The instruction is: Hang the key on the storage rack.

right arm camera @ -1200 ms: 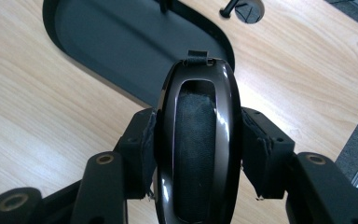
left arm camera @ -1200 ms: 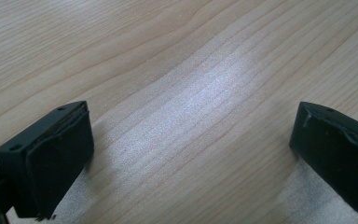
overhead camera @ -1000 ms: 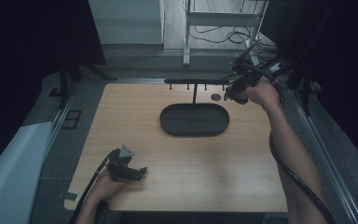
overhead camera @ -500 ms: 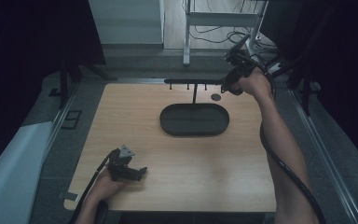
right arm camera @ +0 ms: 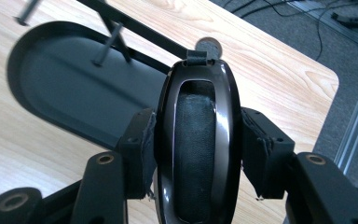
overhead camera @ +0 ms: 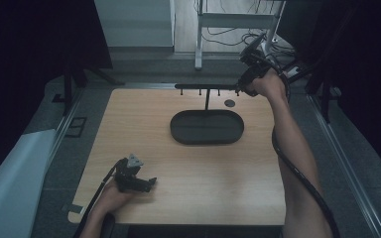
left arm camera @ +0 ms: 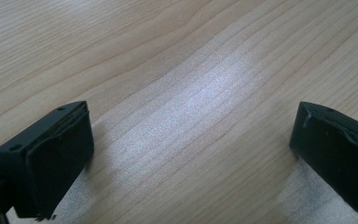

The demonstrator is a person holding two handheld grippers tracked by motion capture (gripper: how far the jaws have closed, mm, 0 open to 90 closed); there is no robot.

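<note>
Right gripper (right arm camera: 196, 154) is pinching a glossy black oval fob (right arm camera: 196, 135) (loop end pointing away), holding it up at the far right end of the hook rack (overhead camera: 206, 87), probably lining the loop up with a peg. Left gripper (overhead camera: 146, 182) is resting on the near left of the table (overhead camera: 188, 198), jaws spread and empty, staying out of the way over bare wood; the dark oval tray (overhead camera: 207, 127) is sitting under the rack, likely to catch drops

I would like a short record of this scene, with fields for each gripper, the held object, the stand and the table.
right gripper: shut on the black oval object, at the right end of the stand's bar
black oval object: glossy frame, dark padded centre, small loop at the top
left gripper: open, nothing between its jaws, low over the table
stand: horizontal bar with pegs, over a black oval tray
table: light wood
</note>
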